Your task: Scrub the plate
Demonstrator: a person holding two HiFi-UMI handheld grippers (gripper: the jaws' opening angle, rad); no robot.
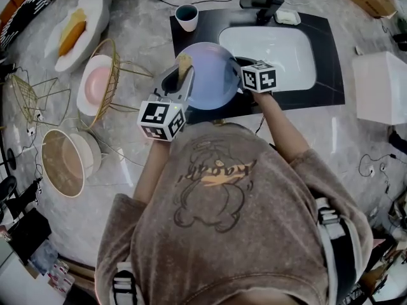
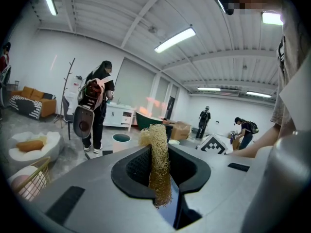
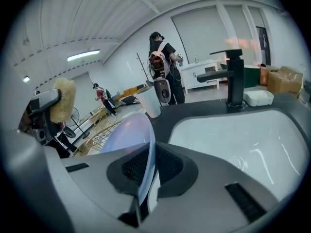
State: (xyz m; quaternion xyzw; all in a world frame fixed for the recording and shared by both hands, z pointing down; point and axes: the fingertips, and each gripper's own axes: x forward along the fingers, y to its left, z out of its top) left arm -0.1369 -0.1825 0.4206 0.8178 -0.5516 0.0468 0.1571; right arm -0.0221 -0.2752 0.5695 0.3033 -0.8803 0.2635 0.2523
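Hanging over the dark mat (image 1: 331,75) at the left edge of the white sink (image 1: 280,59), the lavender plate (image 1: 210,75) is tilted up, its hollow face turned toward the left gripper (image 1: 181,81). The right gripper (image 1: 238,81) pinches the plate's right rim; its own view shows the jaws nearly together with the thin rim (image 3: 129,130) between the pads (image 3: 167,166). The left gripper (image 2: 160,171) clamps a tan loofah scrubber (image 2: 158,164) that stands up from its jaws just beside the plate's left side (image 1: 184,65); whether it touches, I cannot tell.

To the right the basin lies open. To the left a gold wire rack (image 1: 111,81) holding a pink plate (image 1: 96,84) stands near. A cup (image 1: 186,16) sits behind the plate, and a black faucet (image 1: 264,4) and soap dish (image 1: 287,16) line the sink's far edge.

Only the head view shows the tan bowl (image 1: 63,162) and the white dish (image 1: 82,27) at far left. The gripper views alone show a person with a backpack (image 2: 97,106) standing beyond the counter, and the right gripper view catches the loofah (image 3: 63,100) across the plate.
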